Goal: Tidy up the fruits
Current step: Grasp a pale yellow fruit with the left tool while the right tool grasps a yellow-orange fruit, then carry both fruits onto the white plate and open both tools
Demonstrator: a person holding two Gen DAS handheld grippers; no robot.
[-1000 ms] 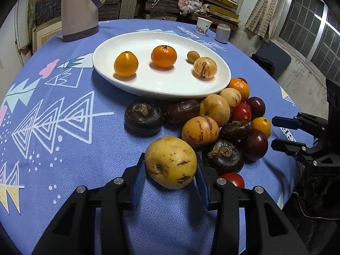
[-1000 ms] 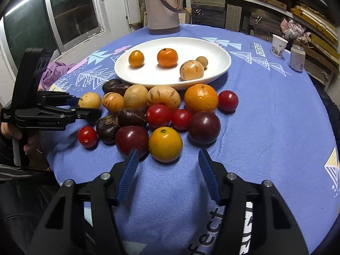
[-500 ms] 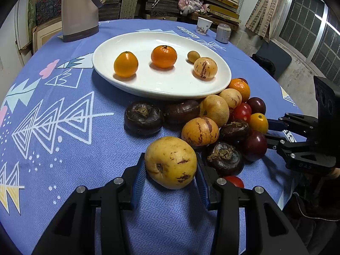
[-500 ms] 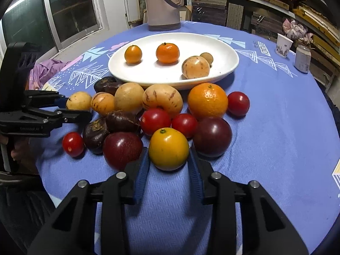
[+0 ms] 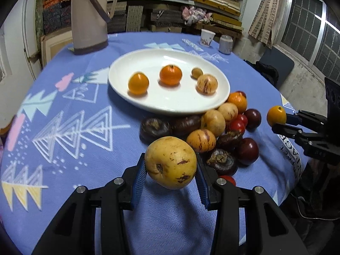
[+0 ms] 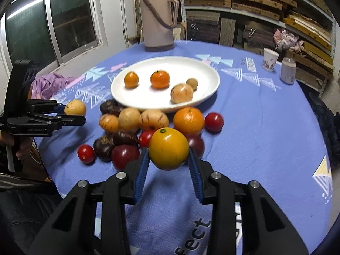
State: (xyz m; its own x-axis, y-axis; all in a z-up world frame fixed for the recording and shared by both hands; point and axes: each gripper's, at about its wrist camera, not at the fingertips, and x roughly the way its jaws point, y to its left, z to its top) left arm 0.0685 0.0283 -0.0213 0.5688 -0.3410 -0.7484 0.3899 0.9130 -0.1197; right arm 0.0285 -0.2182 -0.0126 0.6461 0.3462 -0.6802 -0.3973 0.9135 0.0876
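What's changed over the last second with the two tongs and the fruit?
The right tongs closed on the yellow tomato and lifted it. The left tongs, already gripping the yellow pear, raised it off the cloth. The white plate and its four fruits stayed put.

A round tabletop [image 6: 265, 127] under blue patterned cloth carries a white plate [image 6: 204, 74], a loose fruit pile [image 6: 148, 127], a beige thermos [image 6: 158, 17], a cup [image 6: 270, 60] and a jar [image 6: 288, 70].
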